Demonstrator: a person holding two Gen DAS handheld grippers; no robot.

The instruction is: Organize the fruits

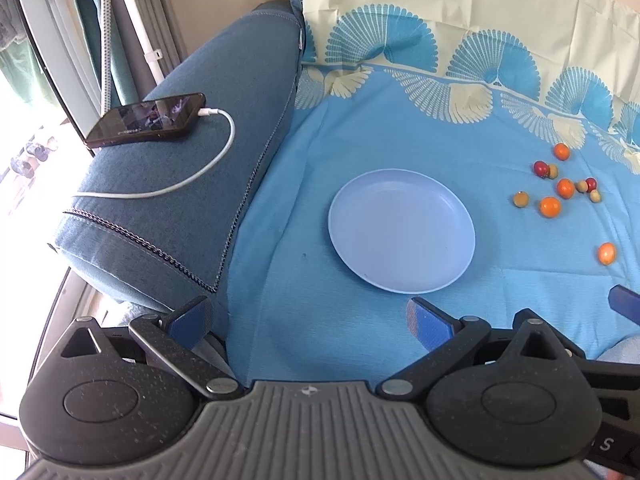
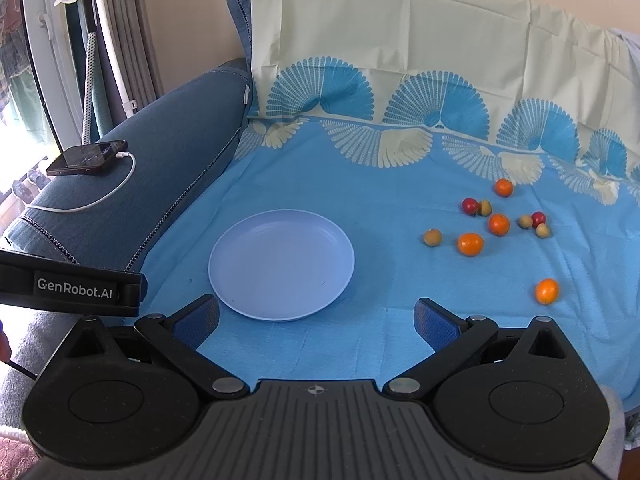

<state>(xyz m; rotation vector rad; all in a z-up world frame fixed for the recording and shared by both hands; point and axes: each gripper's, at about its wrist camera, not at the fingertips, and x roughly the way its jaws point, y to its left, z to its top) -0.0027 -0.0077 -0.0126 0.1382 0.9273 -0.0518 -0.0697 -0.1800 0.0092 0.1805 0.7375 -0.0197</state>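
Both the left gripper and right gripper gape wide and empty near a bare lilac plate, while round fruits lie scattered centre-right, one oval orange fruit tilted upright.

You have the plate on the cloth, straight ahead. To its right the fruits lie scattered on the cloth, apart from the plate, with one fruit nearer you than the rest. To the plate's left rises the sofa arm, and on it the phone rests with its cable.
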